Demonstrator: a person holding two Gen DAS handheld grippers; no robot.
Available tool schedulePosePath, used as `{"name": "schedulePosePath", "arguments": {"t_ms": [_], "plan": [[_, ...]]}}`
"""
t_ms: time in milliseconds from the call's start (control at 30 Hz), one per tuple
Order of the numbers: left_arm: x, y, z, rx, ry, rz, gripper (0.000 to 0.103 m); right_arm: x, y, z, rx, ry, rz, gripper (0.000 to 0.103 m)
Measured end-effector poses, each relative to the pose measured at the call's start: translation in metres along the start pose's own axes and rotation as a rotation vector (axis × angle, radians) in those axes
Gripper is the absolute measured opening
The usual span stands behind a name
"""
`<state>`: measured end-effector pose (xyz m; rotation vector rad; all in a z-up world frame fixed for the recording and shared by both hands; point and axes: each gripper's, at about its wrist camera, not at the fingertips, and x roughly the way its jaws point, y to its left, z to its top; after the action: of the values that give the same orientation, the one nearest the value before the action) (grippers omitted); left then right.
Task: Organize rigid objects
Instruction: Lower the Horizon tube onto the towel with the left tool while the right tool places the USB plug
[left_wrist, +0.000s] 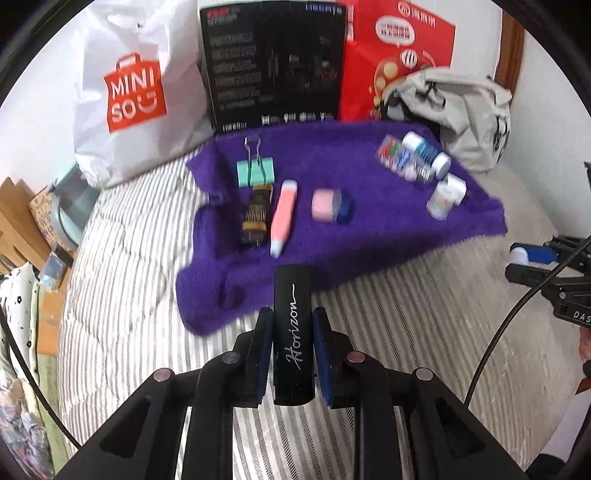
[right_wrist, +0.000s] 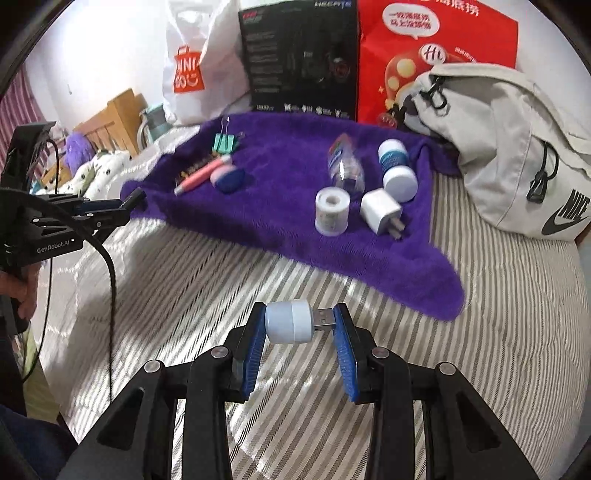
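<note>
My left gripper is shut on a black case marked "Horizon", held above the striped bedding just before the purple towel. My right gripper is shut on a small white USB plug light, gripped end to end, above the bedding in front of the towel. On the towel's left lie a mint binder clip, a dark brush-like piece, a pink pen-shaped item and a pink and blue case. On its right lie a clear pin box, a white jar, a tape roll and a white charger.
A white Miniso bag, a black box and a red box stand behind the towel. A grey Nike bag lies at the right. A wooden bed frame and clutter line the left edge. A hand holds the left gripper.
</note>
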<state>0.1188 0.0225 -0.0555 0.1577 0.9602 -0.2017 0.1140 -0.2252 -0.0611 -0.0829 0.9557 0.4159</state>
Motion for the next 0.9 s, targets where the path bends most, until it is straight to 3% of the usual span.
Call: {"name": "schedulePosePath", "arguments": {"t_ms": [267,900], "plan": [[-0.011,0.004,0.029,-0.029,-0.077,-0.01,0.021,-0.008,-0.009,0.028,0.012,-0.055,0.002,0.036],[0.017,0.025,0.074,-0.022,-0.093,-0.009,0.021,0.035,-0.014,0.104,0.024,-0.076,-0.011,0.036]]}}
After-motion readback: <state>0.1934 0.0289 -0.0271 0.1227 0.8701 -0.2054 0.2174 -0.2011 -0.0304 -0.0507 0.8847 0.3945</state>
